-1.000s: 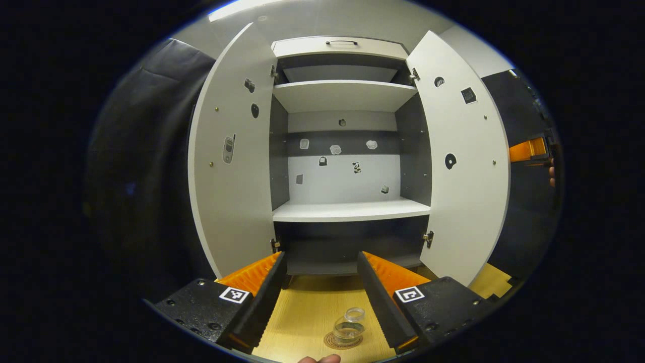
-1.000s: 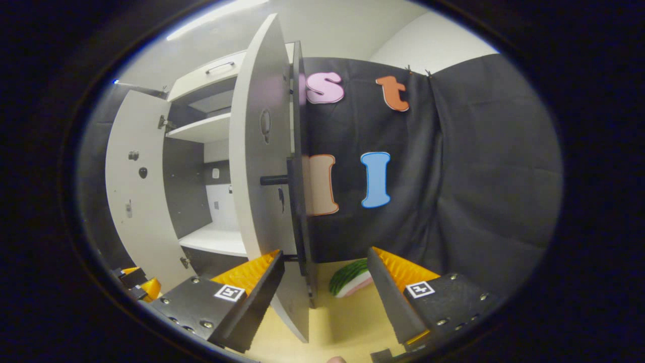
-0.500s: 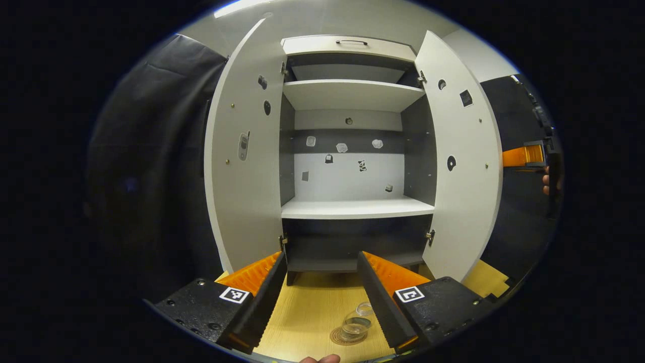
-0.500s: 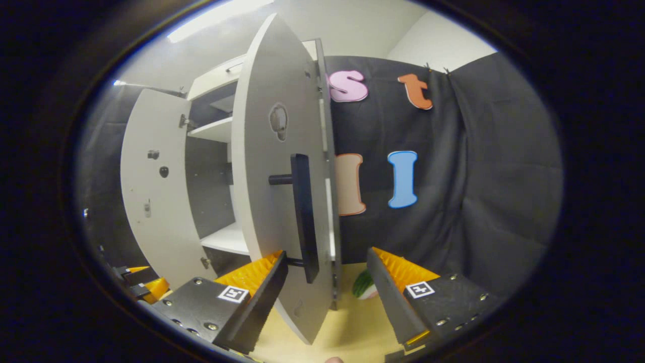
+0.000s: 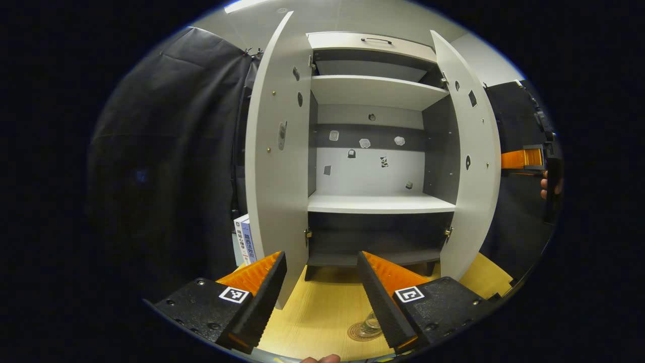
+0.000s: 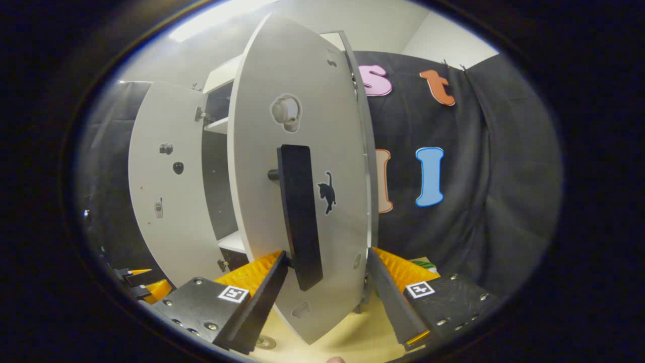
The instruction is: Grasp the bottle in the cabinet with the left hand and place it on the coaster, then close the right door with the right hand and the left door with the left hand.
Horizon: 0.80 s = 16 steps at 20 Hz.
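Observation:
The clear bottle [image 5: 371,323] stands on the round coaster [image 5: 361,333] on the wooden table, partly hidden behind one finger of my left gripper [image 5: 320,258], which is open and empty above the table in front of the cabinet. Both doors stand open: the left door [image 5: 277,166] and the right door [image 5: 473,171]. In the right gripper view, my right gripper [image 6: 326,254] is open at the outer face of the right door [image 6: 322,126]. The lower end of the door's black handle [image 6: 300,217] sits just above the gap between its fingers. The right gripper [image 5: 524,159] also appears beyond the right door's edge, held by a hand.
The cabinet's white shelves [image 5: 380,203] hold nothing. Books [image 5: 243,241] stand to the left of the cabinet behind the left door. A green melon slice [image 6: 424,263] lies on the table behind the right door. The left gripper [image 6: 136,283] shows low at the left.
The right gripper has come round onto the right door's outer face, and the door has swung partway inward. The left gripper view has shifted left, so the bottle now sits behind its finger.

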### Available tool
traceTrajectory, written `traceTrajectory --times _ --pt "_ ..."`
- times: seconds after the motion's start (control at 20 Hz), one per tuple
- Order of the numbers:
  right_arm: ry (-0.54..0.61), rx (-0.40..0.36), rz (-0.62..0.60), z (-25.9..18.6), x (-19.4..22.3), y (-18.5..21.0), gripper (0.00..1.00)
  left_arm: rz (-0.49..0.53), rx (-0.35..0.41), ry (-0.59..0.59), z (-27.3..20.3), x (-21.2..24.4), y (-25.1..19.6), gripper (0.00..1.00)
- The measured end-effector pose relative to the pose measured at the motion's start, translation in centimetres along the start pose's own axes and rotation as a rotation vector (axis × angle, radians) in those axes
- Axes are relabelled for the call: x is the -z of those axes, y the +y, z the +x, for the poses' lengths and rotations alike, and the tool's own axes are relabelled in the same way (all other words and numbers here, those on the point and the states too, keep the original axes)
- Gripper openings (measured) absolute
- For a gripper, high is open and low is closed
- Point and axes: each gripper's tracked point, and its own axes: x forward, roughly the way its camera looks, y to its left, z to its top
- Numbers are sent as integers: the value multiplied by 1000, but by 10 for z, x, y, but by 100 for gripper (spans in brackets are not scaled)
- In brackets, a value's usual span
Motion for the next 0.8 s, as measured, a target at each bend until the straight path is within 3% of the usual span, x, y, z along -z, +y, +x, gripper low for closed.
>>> traceTrajectory --times 0.25,0.3,0.45,0.8 --pt "-9 -15 -11 26 3 28 98 0 -27 -8 1 -5 21 90" --pt "-14 -24 -4 33 2 34 93 -1 -34 -8 2 -6 26 90" --pt "-20 -28 -33 56 2 55 100 -22 -53 -6 0 -9 43 90" --pt "-64 -3 -133 108 -2 89 100 -61 -87 -36 1 -32 84 90"
